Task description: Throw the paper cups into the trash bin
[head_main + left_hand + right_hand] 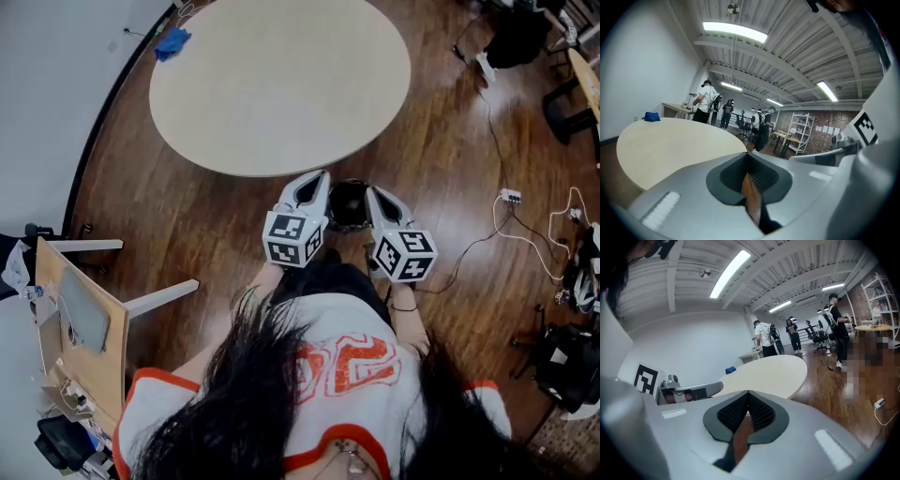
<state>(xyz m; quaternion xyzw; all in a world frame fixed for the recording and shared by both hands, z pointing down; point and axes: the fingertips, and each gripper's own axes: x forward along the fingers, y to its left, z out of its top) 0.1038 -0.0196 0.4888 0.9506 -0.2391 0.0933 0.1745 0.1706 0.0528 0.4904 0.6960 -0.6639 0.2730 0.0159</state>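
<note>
Count: two hand-held grey grippers, each with a black-and-white marker cube; one round beige counter [281, 84]; one dark round trash bin [349, 206]; one small blue crumpled item [172, 42] at the far edge of the counter. The trash bin stands on the brown wooden floor [450, 159] just beside the near edge of the counter, straight ahead of the person and between the two grippers, whose jaws cover its left and right rims in the head view. Surroundings: one light wooden chair with grey legs [84, 328] to the left; one white power strip with trailing cables [511, 196] on the floor to the right; at least three people standing [705, 101] beyond the counter; one white metal shelf rack [801, 131] against a brick wall. The person's dark hair and white jersey with orange trim fill the lower head view. Left gripper [317, 183]: held level over the floor, pointing toward the counter; in its own view its jaws [748, 154] are pressed together at the tips, nothing between them, only floor showing through the slit below. Right gripper [377, 197]: beside the left one, near but apart; its jaws [748, 393] are likewise pressed together and carry nothing.
</note>
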